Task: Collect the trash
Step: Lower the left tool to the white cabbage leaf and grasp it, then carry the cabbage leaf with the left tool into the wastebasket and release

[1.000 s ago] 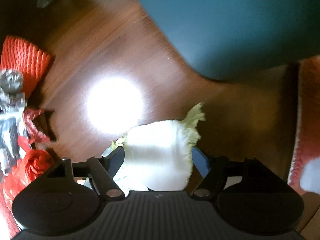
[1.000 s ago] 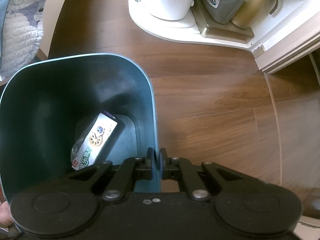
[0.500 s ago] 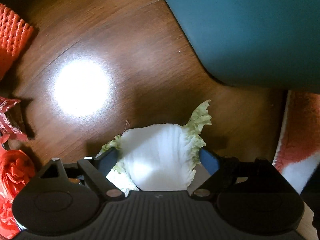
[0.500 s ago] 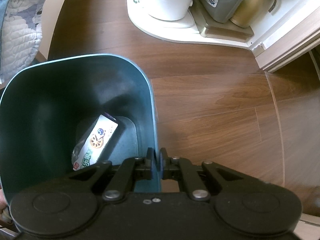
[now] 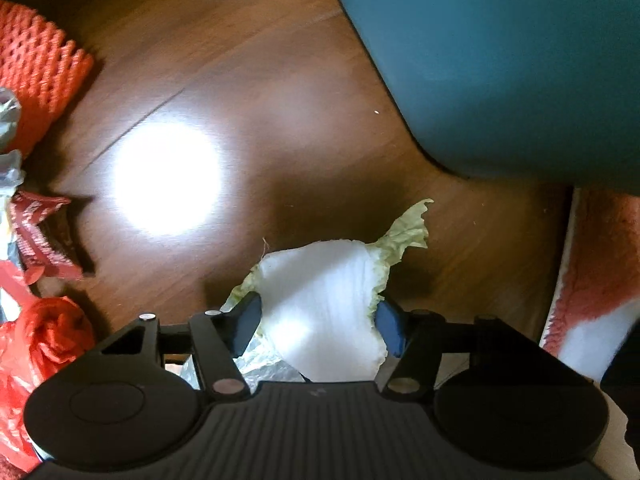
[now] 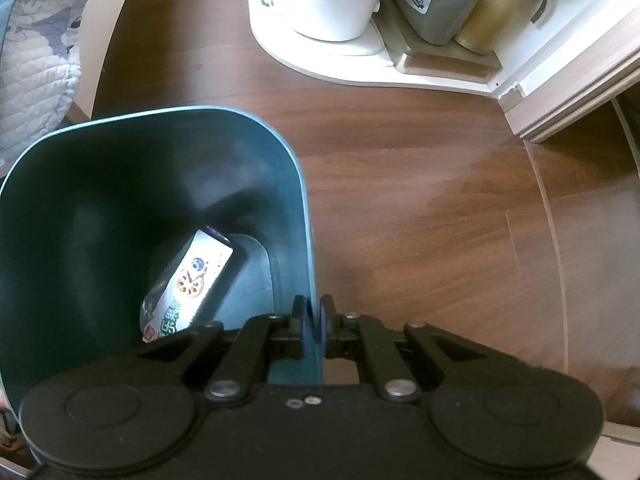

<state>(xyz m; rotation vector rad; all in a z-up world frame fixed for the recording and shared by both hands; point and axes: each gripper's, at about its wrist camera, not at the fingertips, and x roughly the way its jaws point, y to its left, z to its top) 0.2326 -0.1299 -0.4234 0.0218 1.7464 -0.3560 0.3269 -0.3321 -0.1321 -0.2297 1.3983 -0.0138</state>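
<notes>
Cabbage leaf [image 5: 324, 300], white-ribbed with a frilly green edge, lies on the dark wood floor [image 5: 248, 80] between the fingers of the left gripper [image 5: 318, 322], whose jaws are closing around it; the blue pads sit at the leaf's sides, though a firm press cannot be confirmed. Just beyond stands the teal trash bin [image 5: 500, 60]. Red plastic bag [image 5: 36, 344] and orange foam netting [image 5: 36, 64] lie to the left. The right gripper [image 6: 314, 320] is clamped on the bin's rim [image 6: 304, 216]; a snack wrapper [image 6: 192, 276] lies inside.
</notes>
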